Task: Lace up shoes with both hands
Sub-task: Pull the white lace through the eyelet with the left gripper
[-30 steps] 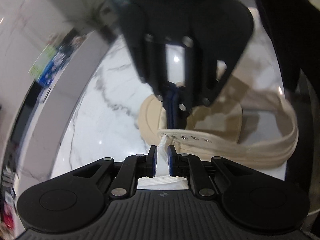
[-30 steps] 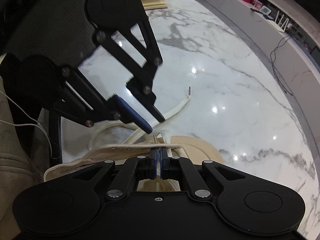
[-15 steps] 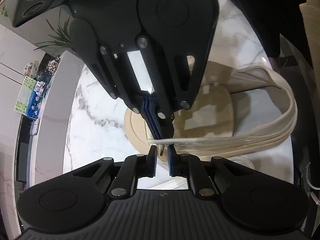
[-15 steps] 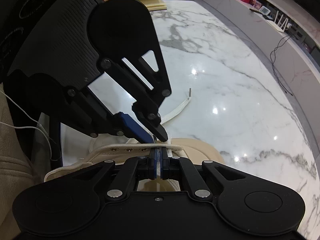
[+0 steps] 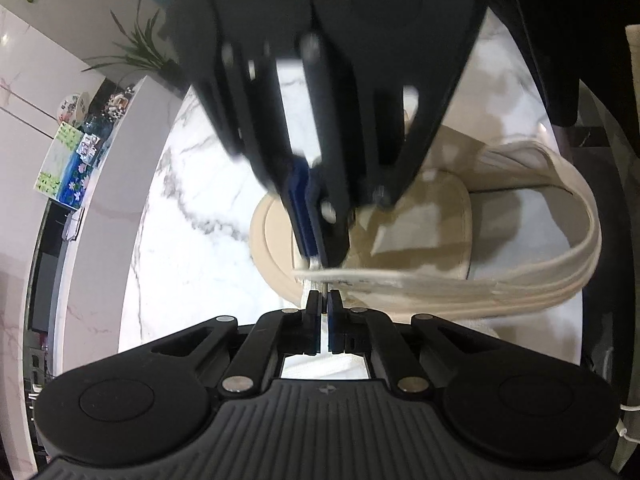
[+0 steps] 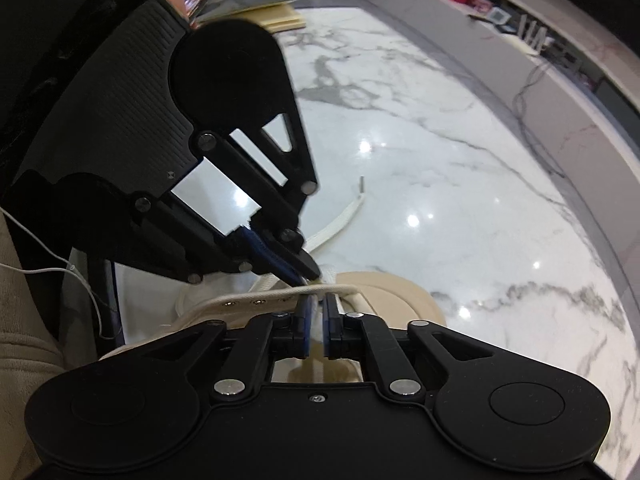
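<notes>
We have the cream shoe (image 5: 424,216) lying on the marble table (image 6: 440,152), and both tools meet over its eyelet row (image 6: 256,302). Our left tool (image 5: 324,300) is pressed together on the thin lace tip (image 5: 323,286) just above that row, likely to take over the end. Our right tool (image 6: 316,306) is easing its jaws apart with the lace (image 6: 320,290) running across the gap, apparently handing it off. The lace's other end (image 6: 352,210) trails on the table beyond the shoe's toe.
</notes>
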`<state>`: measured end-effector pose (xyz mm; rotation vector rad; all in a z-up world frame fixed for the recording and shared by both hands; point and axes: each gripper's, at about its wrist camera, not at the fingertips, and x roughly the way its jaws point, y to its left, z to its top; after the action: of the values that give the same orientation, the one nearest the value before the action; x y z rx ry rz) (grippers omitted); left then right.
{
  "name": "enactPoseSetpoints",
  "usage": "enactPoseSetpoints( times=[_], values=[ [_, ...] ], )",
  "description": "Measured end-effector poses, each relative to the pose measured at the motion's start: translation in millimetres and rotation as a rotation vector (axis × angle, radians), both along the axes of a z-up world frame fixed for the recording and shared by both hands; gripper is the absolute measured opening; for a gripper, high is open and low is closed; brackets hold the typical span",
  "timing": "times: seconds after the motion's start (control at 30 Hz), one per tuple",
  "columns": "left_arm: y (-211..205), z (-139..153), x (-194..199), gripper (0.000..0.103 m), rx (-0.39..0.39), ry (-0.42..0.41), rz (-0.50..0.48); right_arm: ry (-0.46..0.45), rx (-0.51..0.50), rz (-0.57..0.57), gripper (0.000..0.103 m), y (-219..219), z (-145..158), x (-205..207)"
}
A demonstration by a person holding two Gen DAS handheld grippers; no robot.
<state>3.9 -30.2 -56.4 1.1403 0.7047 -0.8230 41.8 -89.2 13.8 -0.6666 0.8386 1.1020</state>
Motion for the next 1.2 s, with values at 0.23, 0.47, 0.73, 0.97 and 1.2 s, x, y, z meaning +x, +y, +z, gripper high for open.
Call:
enactPoseSetpoints(
  times=[0.23, 0.47, 0.73, 0.97, 1.2],
  values=[
    [22.0, 20.2, 0.9, 0.002, 0.048, -0.040, 0.087, 0.009, 0.030, -0.155, 0.019, -32.8, 10.9, -13.1],
    [45.8, 45.9, -5.6, 0.002, 0.113, -0.110, 0.222, 0.051, 0.101, -0.291, 0.019, -49.4, 15.0, -26.5],
    [82.1, 90.1, -25.4, 0.002, 0.165, -0.227, 0.375, 0.076, 0.092, -0.399, 0.019, -50.8, 10.2, -32.4],
    [123.1, 122.6, -41.9, 0.002, 0.220, -0.321, 0.485, 0.104, 0.111, -0.444, 0.010, -58.0, 3.2, -40.7],
    [147.7, 154.8, -65.7, 0.002, 0.260, -0.374, 0.545, 0.103, 0.105, -0.461, 0.010, -59.5, 4.6, -42.5]
  ],
)
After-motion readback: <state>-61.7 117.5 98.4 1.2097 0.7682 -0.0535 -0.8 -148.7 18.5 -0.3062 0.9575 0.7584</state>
